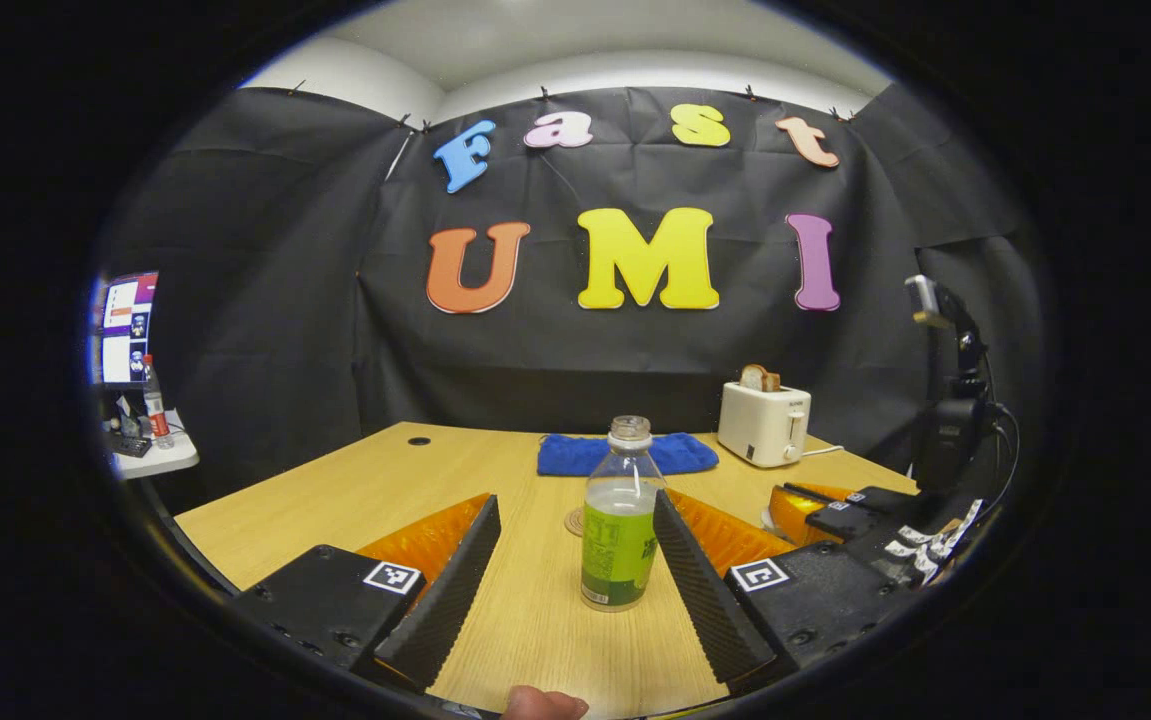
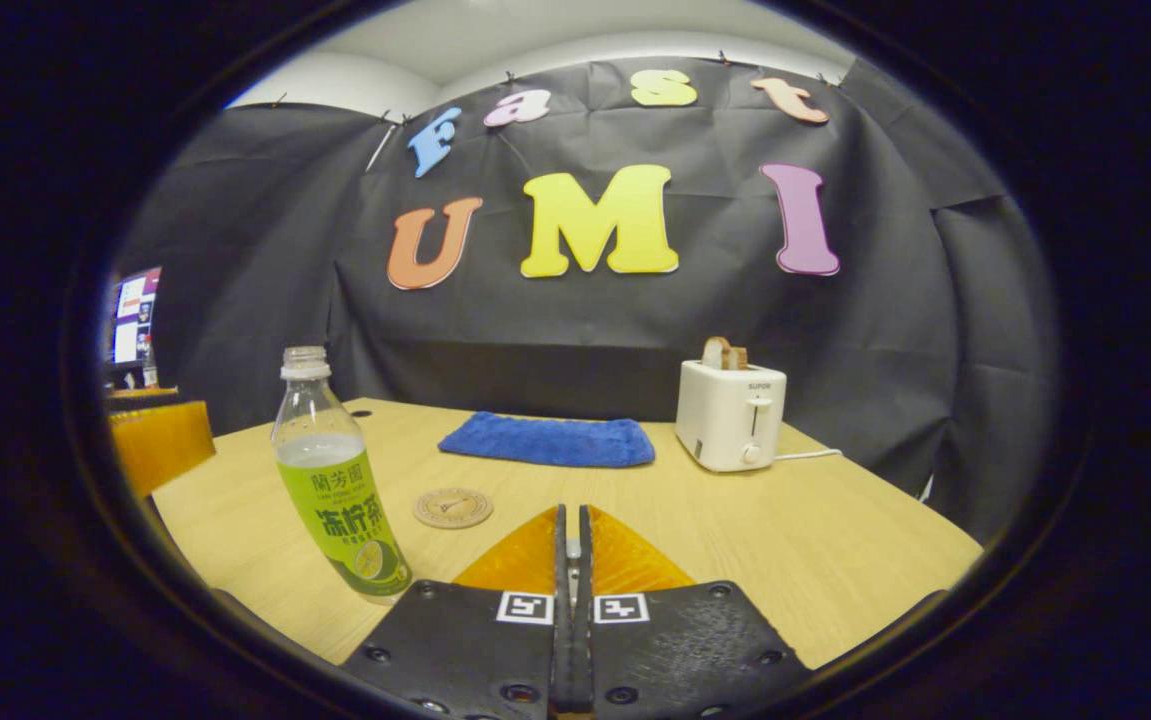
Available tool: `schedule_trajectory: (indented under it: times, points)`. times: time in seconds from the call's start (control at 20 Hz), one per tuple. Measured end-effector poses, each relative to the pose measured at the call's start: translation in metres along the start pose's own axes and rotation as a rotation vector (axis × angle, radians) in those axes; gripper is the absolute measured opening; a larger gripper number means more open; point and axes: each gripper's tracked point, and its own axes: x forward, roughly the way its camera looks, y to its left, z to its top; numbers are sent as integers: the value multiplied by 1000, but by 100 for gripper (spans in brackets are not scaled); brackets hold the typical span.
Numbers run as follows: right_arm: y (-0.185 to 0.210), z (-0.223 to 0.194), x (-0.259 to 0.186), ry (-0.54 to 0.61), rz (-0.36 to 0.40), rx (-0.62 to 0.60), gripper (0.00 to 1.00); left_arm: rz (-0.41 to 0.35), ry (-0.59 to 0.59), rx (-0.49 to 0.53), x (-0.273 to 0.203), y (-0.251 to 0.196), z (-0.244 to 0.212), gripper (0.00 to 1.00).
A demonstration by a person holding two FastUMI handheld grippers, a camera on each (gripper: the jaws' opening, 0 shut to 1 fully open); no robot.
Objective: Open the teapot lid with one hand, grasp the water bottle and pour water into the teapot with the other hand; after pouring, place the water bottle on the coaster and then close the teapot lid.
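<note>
The left hand-held gripper (image 1: 575, 560) is spread wide, its fingers either side of the upright, capless water bottle (image 1: 621, 520) without touching it. The coaster (image 2: 452, 507) lies just beyond on the surface (image 2: 835, 540). The right hand-held gripper (image 2: 572, 560) is clenched on nothing

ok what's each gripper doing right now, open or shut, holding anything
Left gripper: open, fingers either side of the water bottle, not pressing on it.
Right gripper: shut, holding nothing.
</note>
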Motion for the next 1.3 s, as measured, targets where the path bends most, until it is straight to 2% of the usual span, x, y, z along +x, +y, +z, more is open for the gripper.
schedule_trajectory:
  times: [0.2,0.4,0.65,1.2,1.3]
  points:
    - [-13,5,-15,6,17,5,0,-26,21,-35,2,-13,-11,96]
    - [-28,8,-29,-1,23,22,0,-27,49,1,13,-20,-30,97]
    - [-50,2,-40,5,1,32,0,-41,127,-20,31,-32,-64,97]
    - [-77,0,-44,17,-25,33,0,-6,192,9,66,-26,-88,97]
    - [-79,-1,-45,19,-26,37,0,1,197,18,69,-25,-90,93]
